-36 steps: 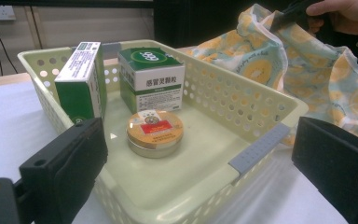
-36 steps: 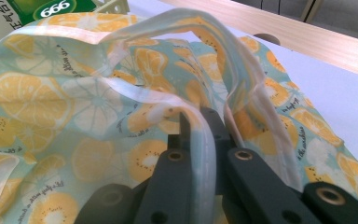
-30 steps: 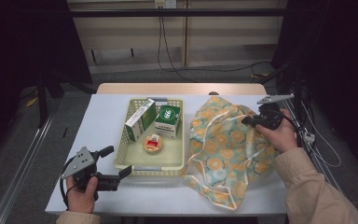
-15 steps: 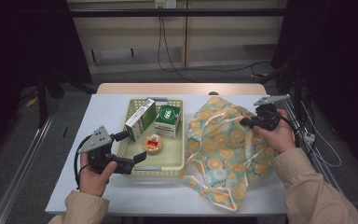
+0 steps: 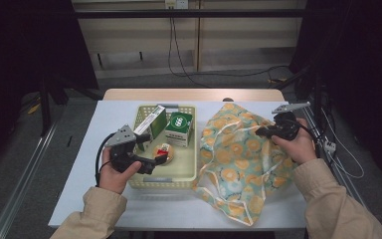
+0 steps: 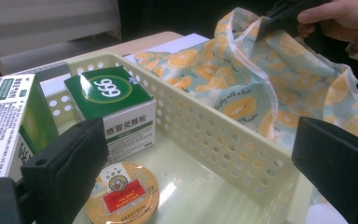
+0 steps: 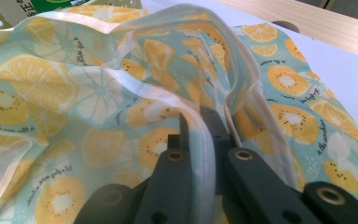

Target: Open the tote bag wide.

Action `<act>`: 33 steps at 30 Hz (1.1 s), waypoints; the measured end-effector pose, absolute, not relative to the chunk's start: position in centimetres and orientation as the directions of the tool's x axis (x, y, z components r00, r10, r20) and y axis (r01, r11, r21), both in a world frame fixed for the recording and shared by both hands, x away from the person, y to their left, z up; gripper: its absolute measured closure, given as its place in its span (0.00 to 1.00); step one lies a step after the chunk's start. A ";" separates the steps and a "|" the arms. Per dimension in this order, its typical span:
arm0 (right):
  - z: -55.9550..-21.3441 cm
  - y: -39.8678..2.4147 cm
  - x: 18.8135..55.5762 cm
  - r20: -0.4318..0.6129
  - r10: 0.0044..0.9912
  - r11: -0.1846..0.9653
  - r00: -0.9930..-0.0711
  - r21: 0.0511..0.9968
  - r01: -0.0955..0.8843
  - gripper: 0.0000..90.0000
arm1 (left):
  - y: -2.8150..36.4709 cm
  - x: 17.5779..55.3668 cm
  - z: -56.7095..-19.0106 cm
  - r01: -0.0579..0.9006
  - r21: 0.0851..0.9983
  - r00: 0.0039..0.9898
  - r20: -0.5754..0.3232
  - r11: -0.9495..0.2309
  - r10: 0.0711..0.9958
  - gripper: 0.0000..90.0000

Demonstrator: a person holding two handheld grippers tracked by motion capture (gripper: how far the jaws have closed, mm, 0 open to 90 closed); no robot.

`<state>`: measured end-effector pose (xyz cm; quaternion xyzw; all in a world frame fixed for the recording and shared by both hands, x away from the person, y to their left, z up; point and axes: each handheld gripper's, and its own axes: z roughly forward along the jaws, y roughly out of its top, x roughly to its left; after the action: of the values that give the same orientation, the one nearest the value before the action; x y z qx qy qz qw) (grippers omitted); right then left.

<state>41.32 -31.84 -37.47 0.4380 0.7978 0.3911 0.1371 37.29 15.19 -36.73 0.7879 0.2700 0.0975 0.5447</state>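
Observation:
A pale yellow perforated basket (image 5: 180, 168) holds a white-and-green box (image 5: 151, 122), a green "999" box (image 5: 179, 127) and a round tin (image 5: 163, 151) with a red-and-orange label. My left gripper (image 5: 151, 149) hovers over the basket's near left part, open, its jaws on either side of the tin (image 6: 121, 196) without touching it. To the right lies a fabric bag (image 5: 234, 159) printed with citrus slices. My right gripper (image 5: 261, 132) is shut on the bag's white-edged rim (image 7: 198, 121) and holds it lifted.
The basket's perforated wall (image 6: 214, 140) stands between the boxes and the bag (image 6: 261, 79). The white table (image 5: 79, 164) has bare room left of the basket and along the front edge. A wooden strip (image 5: 194, 94) runs along the far side.
My left gripper has travelled from the table's front left corner up and to the right, ending over the basket by the tin. The right gripper and bag have stayed put.

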 end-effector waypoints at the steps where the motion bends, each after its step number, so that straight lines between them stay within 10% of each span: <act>1: -37.5 -31.9 41.3 0.128 0.801 0.311 -0.584 0.745 0.590 1.00 | 15.1 37.4 -36.8 0.322 0.910 0.834 -0.142 -0.261 0.533 0.04; 33: -38.2 -32.4 40.7 0.141 0.786 0.320 -0.602 0.741 0.591 1.00 | 12.0 41.2 -37.8 0.342 0.865 0.860 -0.131 -0.368 0.492 0.04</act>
<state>40.66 -32.43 -38.23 0.4286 0.8029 0.3955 0.1234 41.21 11.98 -37.77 0.8235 0.2533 0.0750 0.5021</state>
